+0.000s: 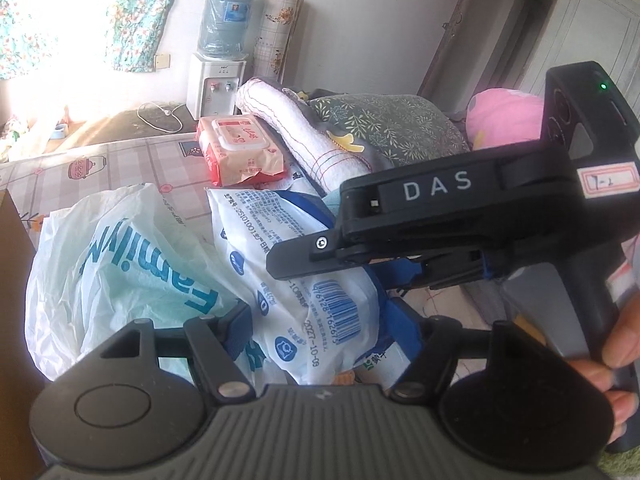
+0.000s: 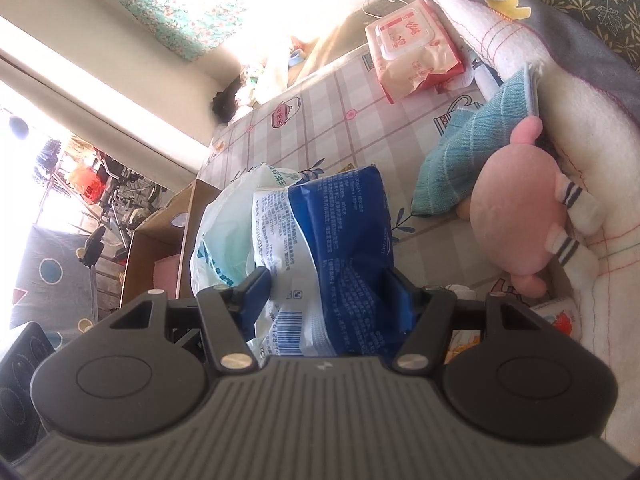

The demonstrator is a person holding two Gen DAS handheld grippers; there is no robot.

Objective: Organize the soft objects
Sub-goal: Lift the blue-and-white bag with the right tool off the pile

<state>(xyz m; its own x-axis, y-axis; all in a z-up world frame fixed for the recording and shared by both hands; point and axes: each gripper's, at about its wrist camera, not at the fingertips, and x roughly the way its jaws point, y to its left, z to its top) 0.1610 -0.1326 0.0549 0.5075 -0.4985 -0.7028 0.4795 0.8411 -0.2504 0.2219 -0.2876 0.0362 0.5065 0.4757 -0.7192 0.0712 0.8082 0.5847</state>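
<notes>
A blue and white tissue pack (image 1: 304, 280) is held up over the checked cloth (image 1: 120, 160) by both grippers. My left gripper (image 1: 320, 320) is shut on its near end, with a blue pad on either side. From the right, my right gripper (image 1: 304, 256) reaches in and clamps the same pack, a hand on its handle. In the right wrist view the tissue pack (image 2: 340, 264) is pinched between the right gripper (image 2: 328, 280) and its blue pads (image 2: 256, 292). A white plastic bag with teal lettering (image 1: 120, 264) lies crumpled just beyond the pack.
A red and white wet-wipes pack (image 2: 416, 48), a teal cloth (image 2: 472, 152) and a pink plush toy (image 2: 520, 216) lie beside a white quilted blanket (image 1: 304, 136). An open cardboard box (image 2: 160, 248) stands past the cloth's edge. A water dispenser (image 1: 218, 84) is by the wall.
</notes>
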